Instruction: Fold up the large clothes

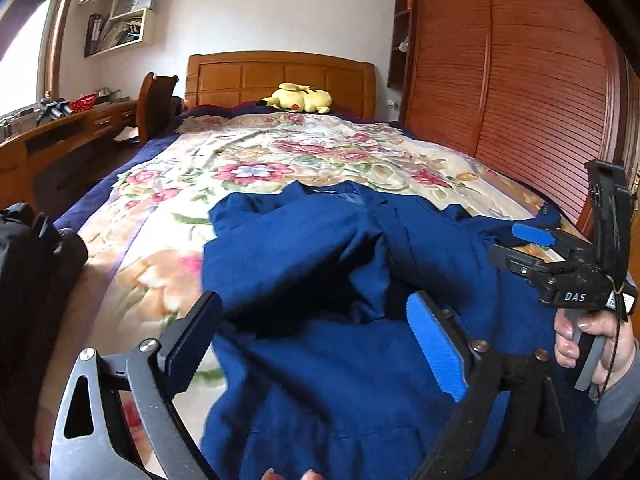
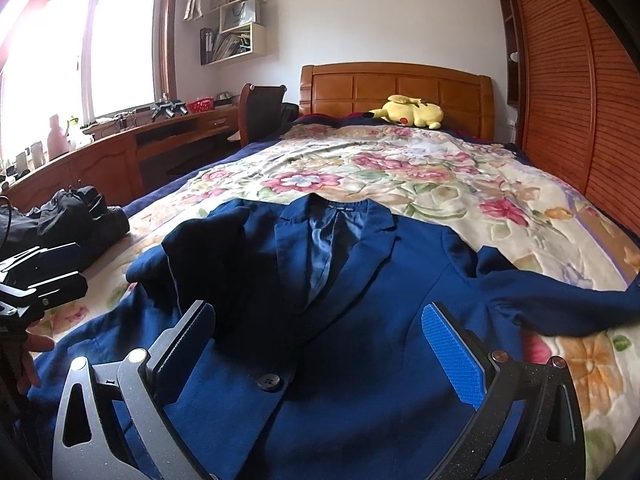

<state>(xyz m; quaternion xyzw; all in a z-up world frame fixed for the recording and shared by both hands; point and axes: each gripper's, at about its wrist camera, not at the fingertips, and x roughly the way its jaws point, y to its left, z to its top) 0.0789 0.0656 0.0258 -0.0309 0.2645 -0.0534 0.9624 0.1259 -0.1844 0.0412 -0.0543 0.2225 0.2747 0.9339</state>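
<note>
A navy blue jacket (image 2: pixel 360 280) lies front-up on the floral bedspread (image 2: pixel 400 176), its collar towards the headboard. One sleeve (image 2: pixel 208 248) is folded over the chest on the left; the other sleeve (image 2: pixel 560 300) stretches out to the right. My right gripper (image 2: pixel 320 348) is open just above the jacket's lower front, near a black button (image 2: pixel 269 382), with nothing between its fingers. My left gripper (image 1: pixel 316 340) is open over the rumpled jacket (image 1: pixel 320 264) and holds nothing. It also shows at the left edge of the right wrist view as the left gripper (image 2: pixel 40 276). A hand holds the right gripper (image 1: pixel 524 248) at the right.
A yellow plush toy (image 2: pixel 408 112) lies by the wooden headboard (image 2: pixel 396 84). Louvred wardrobe doors (image 2: pixel 568 100) run along the bed's right side. A wooden desk (image 2: pixel 120 148) and a chair (image 2: pixel 260 108) stand at the left. Black clothing (image 2: pixel 76 212) is heaped at the bed's left edge.
</note>
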